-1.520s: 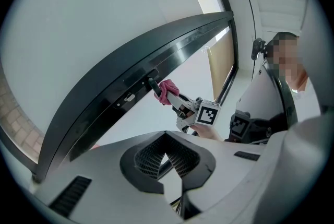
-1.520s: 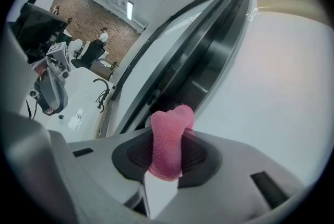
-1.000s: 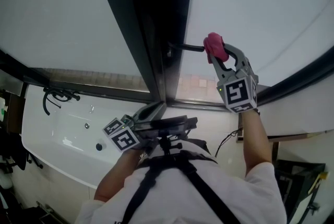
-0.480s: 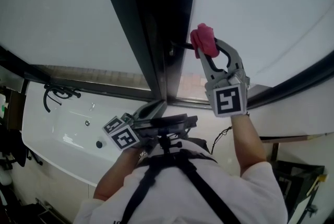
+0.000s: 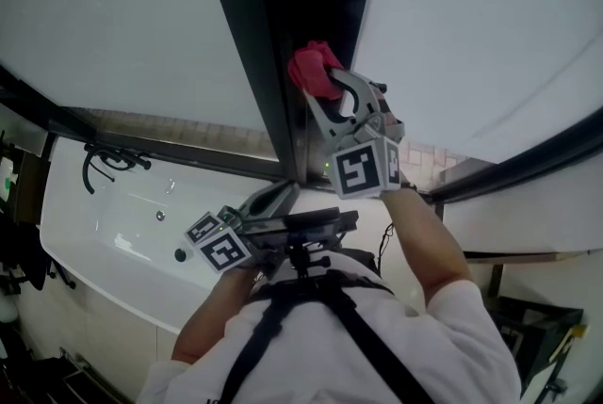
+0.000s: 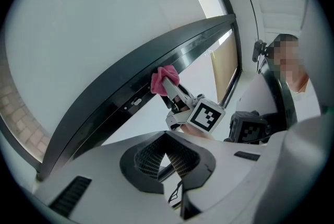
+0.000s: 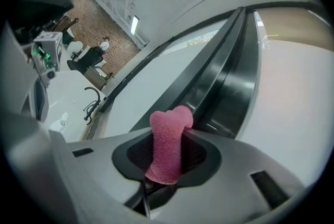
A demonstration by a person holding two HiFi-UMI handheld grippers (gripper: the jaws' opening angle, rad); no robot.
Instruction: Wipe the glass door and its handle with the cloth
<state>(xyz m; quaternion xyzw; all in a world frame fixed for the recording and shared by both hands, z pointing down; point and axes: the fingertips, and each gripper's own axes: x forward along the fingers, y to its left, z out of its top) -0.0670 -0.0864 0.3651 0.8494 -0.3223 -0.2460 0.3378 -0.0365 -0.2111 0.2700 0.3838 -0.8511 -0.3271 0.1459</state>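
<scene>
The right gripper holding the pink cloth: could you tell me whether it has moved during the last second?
Yes. The right gripper carried the cloth leftward, from the pale glass onto the dark door frame.

No readable text, labels or numbers, seemingly anywhere.

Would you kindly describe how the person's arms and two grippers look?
The left gripper and right gripper are grey, with dark ribbed claw pads; each carries a white cube bearing black square markers. The person wears a white short-sleeved shirt under black straps.
</scene>
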